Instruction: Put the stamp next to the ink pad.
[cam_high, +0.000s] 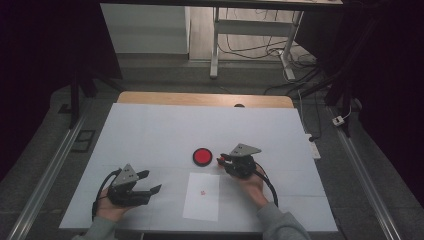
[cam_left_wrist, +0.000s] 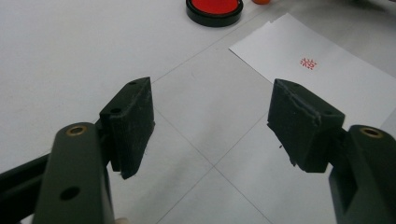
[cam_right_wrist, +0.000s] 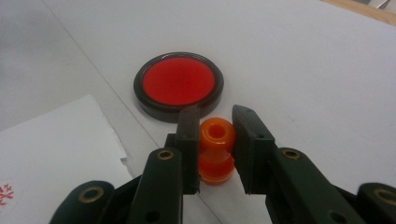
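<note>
Right hand-held gripper (cam_right_wrist: 214, 144) clamped on orange stamp (cam_right_wrist: 216, 149) beside red ink pad (cam_right_wrist: 178, 84); left hand-held gripper (cam_left_wrist: 210, 123) agape, empty. Next: likely inking.

From above your side, the high view looks forward and down over the whole table (cam_high: 150, 130). Your left gripper view sits low, facing across the paper (cam_left_wrist: 327, 60) toward the red ink pad (cam_left_wrist: 214, 9). Your right gripper view looks closely down at that pad (cam_right_wrist: 178, 81). All 3 views share pad and paper.
</note>
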